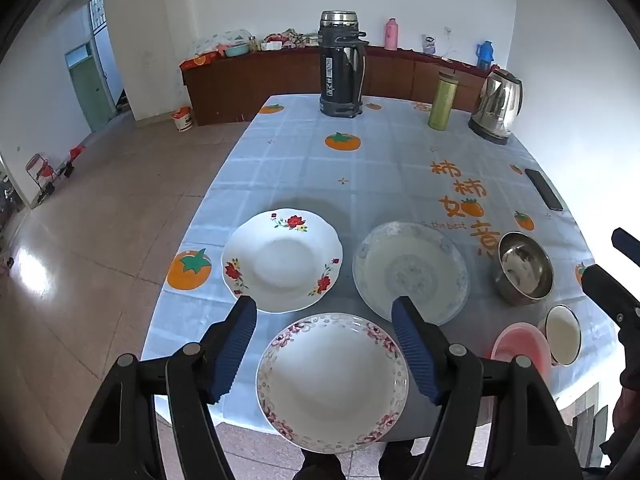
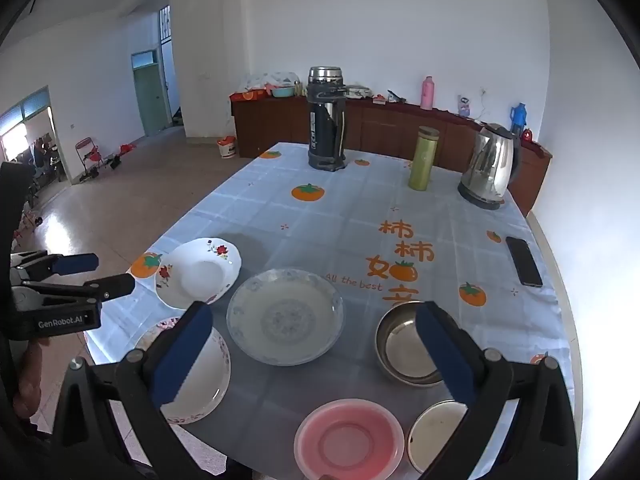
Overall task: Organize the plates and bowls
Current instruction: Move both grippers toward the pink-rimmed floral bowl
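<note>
Three plates lie near the table's front edge: a red-flower plate point(image 1: 282, 260) point(image 2: 198, 272), a blue-patterned plate point(image 1: 410, 272) point(image 2: 284, 316) and a pink-floral plate point(image 1: 332, 380) point(image 2: 200, 376) overhanging the edge. To their right sit a steel bowl point(image 1: 522, 268) point(image 2: 404, 344), a pink bowl point(image 1: 516, 348) point(image 2: 348, 440) and a small metal bowl point(image 1: 562, 334) point(image 2: 436, 436). My left gripper point(image 1: 324, 302) point(image 2: 114, 272) hovers open above the pink-floral plate, holding nothing. My right gripper point(image 2: 314, 308) point(image 1: 612, 264) hangs open and empty above the blue plate and the bowls.
At the table's far end stand a black thermos point(image 1: 340, 64), a green flask point(image 1: 442, 100) and a steel kettle point(image 1: 498, 106). A dark phone point(image 1: 543, 189) lies near the right edge. A person's hand point(image 2: 28, 380) holds the left gripper. Tiled floor lies to the left.
</note>
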`<state>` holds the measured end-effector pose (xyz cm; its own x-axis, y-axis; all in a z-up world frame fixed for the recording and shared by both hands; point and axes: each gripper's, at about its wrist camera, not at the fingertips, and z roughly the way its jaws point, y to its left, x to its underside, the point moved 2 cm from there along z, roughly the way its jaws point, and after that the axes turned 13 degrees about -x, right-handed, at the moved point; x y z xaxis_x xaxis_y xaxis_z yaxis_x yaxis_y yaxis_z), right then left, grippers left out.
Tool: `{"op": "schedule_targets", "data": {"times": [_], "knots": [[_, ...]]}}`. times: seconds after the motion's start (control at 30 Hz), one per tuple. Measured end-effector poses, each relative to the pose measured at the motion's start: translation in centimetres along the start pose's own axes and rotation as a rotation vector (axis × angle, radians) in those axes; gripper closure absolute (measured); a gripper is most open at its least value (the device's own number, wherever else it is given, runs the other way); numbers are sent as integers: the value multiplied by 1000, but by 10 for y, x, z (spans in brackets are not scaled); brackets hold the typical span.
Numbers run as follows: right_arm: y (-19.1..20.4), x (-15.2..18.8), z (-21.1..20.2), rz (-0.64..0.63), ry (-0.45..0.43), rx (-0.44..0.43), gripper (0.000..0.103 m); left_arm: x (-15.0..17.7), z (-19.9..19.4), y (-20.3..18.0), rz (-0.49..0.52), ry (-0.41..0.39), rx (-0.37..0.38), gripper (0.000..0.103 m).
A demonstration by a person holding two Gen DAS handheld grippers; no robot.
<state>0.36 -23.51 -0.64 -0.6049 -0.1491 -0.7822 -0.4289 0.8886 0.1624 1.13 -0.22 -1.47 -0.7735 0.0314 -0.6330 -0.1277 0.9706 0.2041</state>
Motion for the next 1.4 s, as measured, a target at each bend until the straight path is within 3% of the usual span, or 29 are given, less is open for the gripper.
{"op": "schedule_targets", "data": {"times": [1.4], "knots": [[-10, 5, 13, 21, 28, -20, 0, -7, 10, -8, 22, 16, -24, 31]]}}
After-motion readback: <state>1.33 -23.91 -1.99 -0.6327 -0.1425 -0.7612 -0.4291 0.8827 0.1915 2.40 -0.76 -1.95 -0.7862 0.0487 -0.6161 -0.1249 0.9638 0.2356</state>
